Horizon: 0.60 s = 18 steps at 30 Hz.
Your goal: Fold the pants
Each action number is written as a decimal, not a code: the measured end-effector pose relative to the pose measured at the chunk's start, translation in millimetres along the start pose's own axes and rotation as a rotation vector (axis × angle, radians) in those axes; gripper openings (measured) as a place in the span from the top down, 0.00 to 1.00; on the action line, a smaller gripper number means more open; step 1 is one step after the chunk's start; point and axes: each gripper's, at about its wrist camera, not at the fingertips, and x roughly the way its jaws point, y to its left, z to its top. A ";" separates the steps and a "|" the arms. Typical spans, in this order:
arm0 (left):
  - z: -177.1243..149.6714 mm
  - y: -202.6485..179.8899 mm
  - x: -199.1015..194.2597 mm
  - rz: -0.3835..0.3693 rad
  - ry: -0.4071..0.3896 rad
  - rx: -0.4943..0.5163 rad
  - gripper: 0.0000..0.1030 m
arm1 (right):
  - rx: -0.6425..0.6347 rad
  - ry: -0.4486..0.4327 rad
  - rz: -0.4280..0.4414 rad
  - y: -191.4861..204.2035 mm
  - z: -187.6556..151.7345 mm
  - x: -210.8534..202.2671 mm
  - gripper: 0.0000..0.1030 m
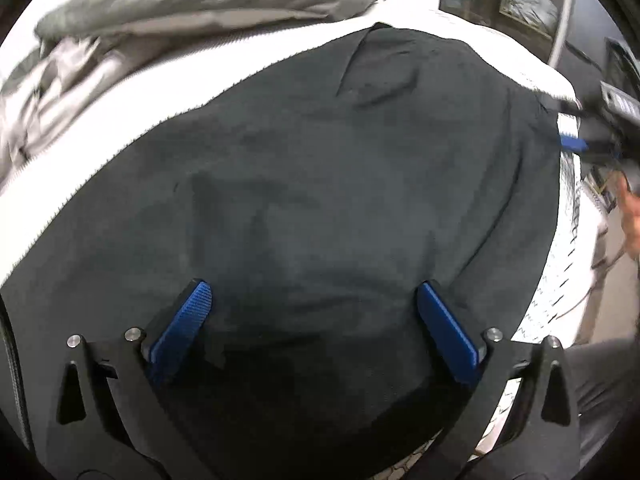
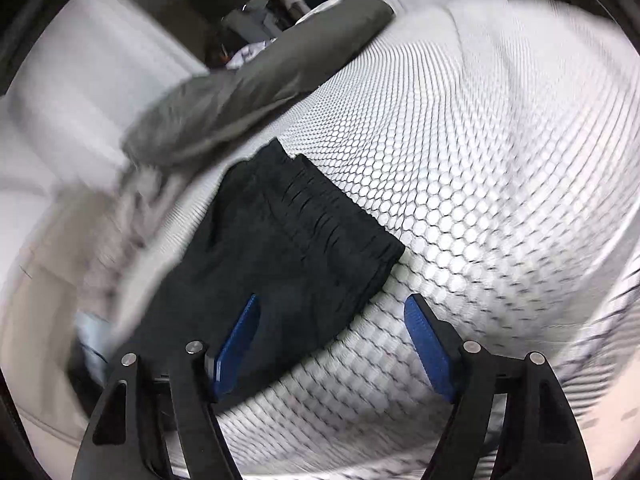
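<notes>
While both tongs [image 1: 314, 328] [image 2: 334, 344] are hanging apart over the black pants [image 1: 300, 200], the next fold is awaiting a waistband [image 2: 344, 216] grip.

Left hand-held gripper [image 1: 314, 294] angled steeply down, jaws spread wide, blue pads [image 1: 182, 326] apart with nothing pinched between them. Right hand-held gripper [image 2: 332, 312] tilted down at a shallower angle, jaws also wide, pads clear of any grip. From the left wrist view the right hand-held gripper shows blurred at the right edge, with the person's hand [image 1: 632, 216] behind it.
</notes>
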 end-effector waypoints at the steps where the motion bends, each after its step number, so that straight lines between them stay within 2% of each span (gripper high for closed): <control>1: 1.1 3.3 -1.7 -0.016 0.006 -0.011 0.01 | 0.014 -0.010 0.042 -2.3 3.1 5.1 0.33; 2: 2.0 7.9 -3.1 -0.036 0.016 -0.029 0.01 | 0.015 -0.015 0.056 -0.9 8.8 12.1 0.36; 3: 2.4 13.9 -5.4 -0.054 0.020 -0.053 0.01 | 0.009 -0.020 0.060 3.2 11.7 17.5 0.50; 4: 1.6 21.5 -8.6 -0.062 0.016 -0.079 0.01 | -0.008 -0.028 0.060 10.3 13.4 21.5 0.67; 6: -0.3 32.0 -15.6 -0.059 0.001 -0.108 0.01 | -0.062 -0.056 0.015 29.6 16.3 25.7 0.82; 7: -2.0 41.6 -21.9 -0.055 -0.017 -0.125 0.01 | -0.096 -0.085 -0.001 43.2 19.8 24.2 0.85; 9: -6.6 50.6 -32.6 -0.069 -0.036 -0.144 0.01 | -0.162 -0.139 0.061 73.3 29.3 14.1 0.86; 10: -9.3 59.8 -38.5 -0.116 -0.052 -0.144 0.01 | -0.238 -0.160 0.113 98.0 31.5 8.1 0.86; 12: -16.9 83.4 -49.2 -0.110 -0.076 -0.165 0.01 | -0.360 -0.160 0.177 141.5 25.2 9.8 0.86; 14: -26.7 111.7 -55.2 -0.094 -0.085 -0.234 0.01 | -0.452 -0.100 0.305 187.8 24.7 26.5 0.86; 17: -43.8 152.8 -63.9 -0.073 -0.080 -0.335 0.02 | -0.634 0.045 0.412 249.0 -14.6 56.9 0.82; 18: -51.1 166.5 -68.2 -0.051 -0.073 -0.345 0.02 | -0.701 0.116 0.423 267.9 -33.9 73.7 0.72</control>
